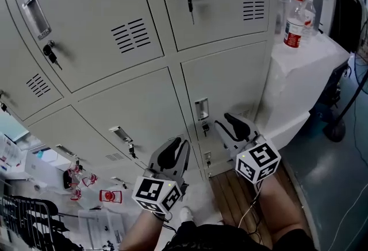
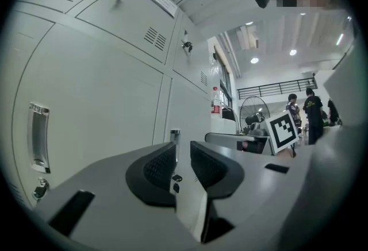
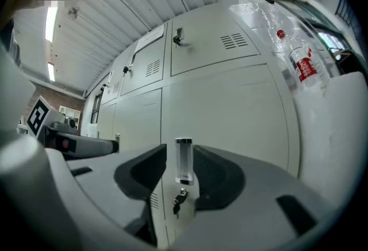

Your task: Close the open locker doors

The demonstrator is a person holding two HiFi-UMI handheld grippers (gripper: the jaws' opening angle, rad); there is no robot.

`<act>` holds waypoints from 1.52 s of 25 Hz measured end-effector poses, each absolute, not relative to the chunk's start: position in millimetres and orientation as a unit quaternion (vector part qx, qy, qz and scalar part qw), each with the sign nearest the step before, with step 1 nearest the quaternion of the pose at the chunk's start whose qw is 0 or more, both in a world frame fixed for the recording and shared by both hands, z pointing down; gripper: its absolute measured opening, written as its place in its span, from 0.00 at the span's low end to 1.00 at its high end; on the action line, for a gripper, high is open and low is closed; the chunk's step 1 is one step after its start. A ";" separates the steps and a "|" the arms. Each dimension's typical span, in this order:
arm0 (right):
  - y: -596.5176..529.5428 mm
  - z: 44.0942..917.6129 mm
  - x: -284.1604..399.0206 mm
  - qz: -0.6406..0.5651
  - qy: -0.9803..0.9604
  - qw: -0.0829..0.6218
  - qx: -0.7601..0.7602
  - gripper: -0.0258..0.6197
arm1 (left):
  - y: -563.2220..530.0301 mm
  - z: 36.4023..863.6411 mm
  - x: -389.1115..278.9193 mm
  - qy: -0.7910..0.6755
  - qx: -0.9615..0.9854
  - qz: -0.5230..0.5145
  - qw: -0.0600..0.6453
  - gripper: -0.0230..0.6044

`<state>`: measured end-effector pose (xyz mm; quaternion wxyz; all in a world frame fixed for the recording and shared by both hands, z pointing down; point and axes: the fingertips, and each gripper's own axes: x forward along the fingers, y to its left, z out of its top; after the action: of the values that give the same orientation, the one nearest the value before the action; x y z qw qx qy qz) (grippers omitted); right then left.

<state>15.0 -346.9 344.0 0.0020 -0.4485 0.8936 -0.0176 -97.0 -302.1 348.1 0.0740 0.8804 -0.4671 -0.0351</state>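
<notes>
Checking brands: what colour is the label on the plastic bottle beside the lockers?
Red. The bottle and its label show clearest in the head view.

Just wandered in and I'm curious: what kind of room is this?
Probably a locker area in a workshop hall: metal lockers with keys in the locks, a standing fan, a water bottle.

The locker bank [image 1: 144,95] stood straight ahead of both claws. The left gripper [image 1: 174,146] sat just left of the right gripper [image 1: 224,120], side by side before the bottom rows. Ahead of the right claw, in line with the gap between its jaws, was a door handle [image 3: 183,161], with a key [image 3: 179,201] just beneath it. To that claw's right and higher, a water bottle [image 1: 295,23] stood on a draped table [image 1: 310,77] beside the lockers' end. Left of the left claw was another handle [image 2: 38,136].
</notes>
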 end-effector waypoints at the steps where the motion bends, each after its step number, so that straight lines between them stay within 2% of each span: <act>1: -340.2 343.3 16.3 -0.019 0.894 0.006 -0.448 0.24 | -296.5 349.3 -95.6 -0.468 0.880 -0.032 0.074 0.17; 8: -294.0 351.9 8.8 -0.031 0.901 0.020 -0.431 0.24 | -253.8 370.3 -100.4 -0.475 0.875 -0.002 0.088 0.19; 17: -268.0 380.6 -23.6 -0.050 0.909 0.002 -0.415 0.24 | -229.1 405.5 -137.9 -0.488 0.865 -0.001 0.112 0.26; 22: -261.8 382.8 -79.5 -0.051 0.919 0.001 -0.390 0.24 | -214.4 406.9 -199.0 -0.522 0.846 -0.015 0.109 0.29; 30: -191.5 383.0 -203.4 -0.054 0.925 -0.006 -0.375 0.24 | -143.9 405.6 -326.6 -0.542 0.833 -0.024 0.106 0.33; 38: -106.0 380.2 -249.8 -0.046 0.903 -0.007 -0.427 0.24 | -69.9 405.3 -397.5 -0.515 0.850 -0.035 0.100 0.35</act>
<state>-249.8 -106.0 380.2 -0.0066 -0.4272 0.9030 -0.0456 -397.5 -69.9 405.3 0.1005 0.8504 -0.5153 -0.0348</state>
